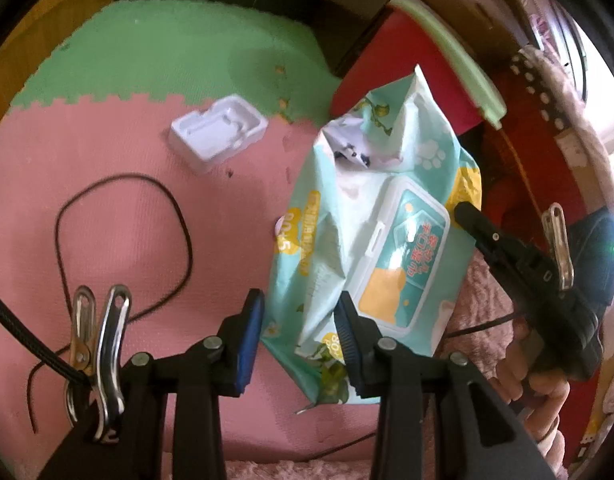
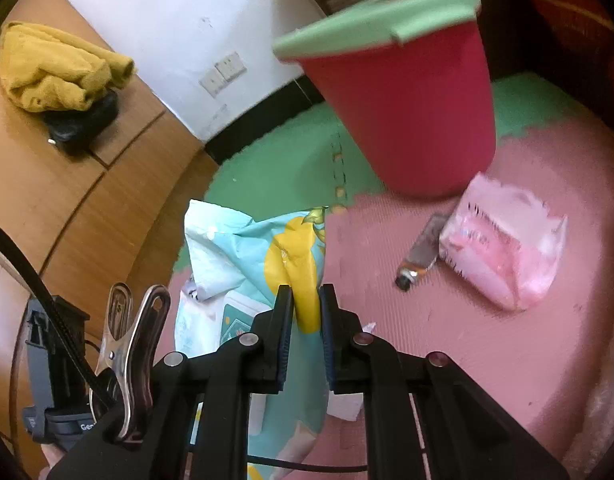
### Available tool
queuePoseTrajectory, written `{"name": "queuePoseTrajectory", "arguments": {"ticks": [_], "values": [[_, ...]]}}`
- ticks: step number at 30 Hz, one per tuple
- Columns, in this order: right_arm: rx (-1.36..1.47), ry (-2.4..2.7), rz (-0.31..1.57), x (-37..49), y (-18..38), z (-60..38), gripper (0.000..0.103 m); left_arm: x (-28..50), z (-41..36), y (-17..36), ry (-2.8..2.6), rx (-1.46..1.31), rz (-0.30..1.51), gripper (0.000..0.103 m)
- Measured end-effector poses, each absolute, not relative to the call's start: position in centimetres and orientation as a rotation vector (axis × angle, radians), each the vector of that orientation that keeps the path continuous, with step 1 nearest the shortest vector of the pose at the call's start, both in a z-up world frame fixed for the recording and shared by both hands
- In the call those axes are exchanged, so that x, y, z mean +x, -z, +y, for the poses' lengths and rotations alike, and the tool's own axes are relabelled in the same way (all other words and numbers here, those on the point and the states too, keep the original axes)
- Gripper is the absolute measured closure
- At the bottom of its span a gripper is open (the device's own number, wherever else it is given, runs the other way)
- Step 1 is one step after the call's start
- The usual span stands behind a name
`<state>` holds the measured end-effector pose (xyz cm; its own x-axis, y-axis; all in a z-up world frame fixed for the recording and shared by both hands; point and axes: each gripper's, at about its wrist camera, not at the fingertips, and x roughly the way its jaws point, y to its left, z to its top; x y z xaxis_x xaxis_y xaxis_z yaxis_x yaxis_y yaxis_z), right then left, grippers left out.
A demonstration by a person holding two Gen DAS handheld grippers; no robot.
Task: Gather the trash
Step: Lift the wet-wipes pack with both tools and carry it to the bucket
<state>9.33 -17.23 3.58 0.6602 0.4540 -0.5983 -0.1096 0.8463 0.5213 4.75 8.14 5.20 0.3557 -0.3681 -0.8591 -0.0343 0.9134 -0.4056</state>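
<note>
Together, both grippers hold one wet-wipes pack [image 1: 371, 240] in the air above the pink and green foam floor mat [image 1: 107, 152]. From the left wrist view, the left gripper [image 1: 299, 340] has its blue-padded jaws partly apart, one on each side of the pack's lower end; the right pad seems to touch the wrapper, but whether the jaws press it cannot be told. The right gripper [image 1: 467, 212] comes in from the right in that view and meets the pack's edge next to the hard flip lid [image 1: 403, 256].

From the right wrist view, the right gripper [image 2: 306, 312] has its jaws close together, clamped on a yellow-printed fold of the pack [image 2: 267, 264].

A red bin [image 2: 419, 120] with a pale green rim stands on the mat behind the pack. Near its base lie a crumpled pink plastic packet [image 2: 507, 248] and, touching that packet's left side, a small squeezed tube [image 2: 421, 256] with a dark cap. Elsewhere on the mat lie a white moulded plastic tray [image 1: 217, 136] and a loop of black cord [image 1: 123, 236], well apart from the pack. A yellow cloth [image 2: 55, 68] sits on a wooden surface by the wall.
</note>
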Motion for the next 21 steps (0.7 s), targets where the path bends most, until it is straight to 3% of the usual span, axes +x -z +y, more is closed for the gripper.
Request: {"name": "queuePoseTrajectory", "arguments": {"ticks": [21], "values": [[0.315,-0.316,0.459,2.3,-25.1,-18.4,0.088,1.3,4.5,-25.2,0.308,-0.339,0.829,0.066]]}}
